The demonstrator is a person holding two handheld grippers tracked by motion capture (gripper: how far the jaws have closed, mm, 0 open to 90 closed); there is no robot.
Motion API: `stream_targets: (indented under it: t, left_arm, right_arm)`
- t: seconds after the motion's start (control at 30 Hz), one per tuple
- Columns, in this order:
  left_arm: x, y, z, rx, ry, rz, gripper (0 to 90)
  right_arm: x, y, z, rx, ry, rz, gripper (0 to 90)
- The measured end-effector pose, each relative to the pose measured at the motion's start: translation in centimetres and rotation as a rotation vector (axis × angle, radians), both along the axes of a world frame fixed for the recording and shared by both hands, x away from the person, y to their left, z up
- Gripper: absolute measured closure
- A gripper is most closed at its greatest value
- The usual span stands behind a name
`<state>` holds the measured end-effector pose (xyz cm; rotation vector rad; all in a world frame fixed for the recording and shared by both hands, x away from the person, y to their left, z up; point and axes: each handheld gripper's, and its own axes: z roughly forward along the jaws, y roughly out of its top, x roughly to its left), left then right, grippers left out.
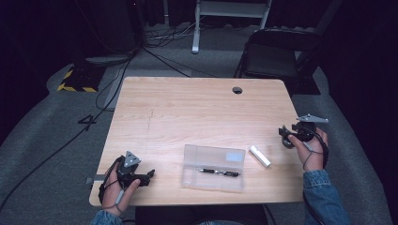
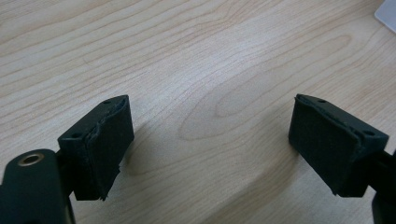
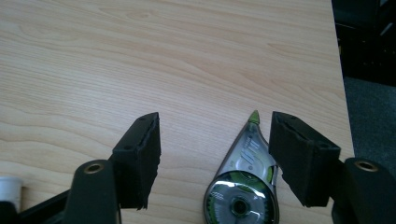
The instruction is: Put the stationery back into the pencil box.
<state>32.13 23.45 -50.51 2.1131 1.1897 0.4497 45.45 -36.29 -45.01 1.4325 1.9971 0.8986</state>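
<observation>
My right gripper (image 3: 212, 154) is hovering with jaws spread around the correction tape (image 3: 243, 186), lying by the table's right edge, tip pointing away. My left gripper (image 2: 210, 149), also spread, is holding nothing.

This looks like a recording studio or lab set-up. A lone wooden table (image 1: 197, 112) stands at frame centre on grey carpet (image 1: 42, 154), ringed by black darkness. Cables (image 1: 112, 79) trail across the floor at upper left, beside a yellow-and-black striped base (image 1: 75, 84). A black folding chair (image 1: 277, 51) waits at upper right.
</observation>
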Motion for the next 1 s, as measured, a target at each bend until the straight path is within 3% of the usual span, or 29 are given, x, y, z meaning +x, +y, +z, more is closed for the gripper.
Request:
stream_targets:
  t: [0.4, 0.6, 1.0]
  left_arm:
    - [0.0, 0.0, 0.0, 0.000, -0.001, -0.001, 14.4]
    - [0.0, 0.0, 0.0, -0.001, -0.002, 0.000, 14.3]
    - [0.0, 0.0, 0.0, -0.001, -0.002, 0.000, 14.3]
  right_arm:
    - [0.6, -1.2, -2.1, -0.009, 0.024, -0.039, 32.6]
    - [0.9, -1.6, -3.2, -0.010, 0.057, -0.059, 30.3]
    - [1.2, -1.5, -3.9, -0.005, 0.086, -0.077, 28.2]
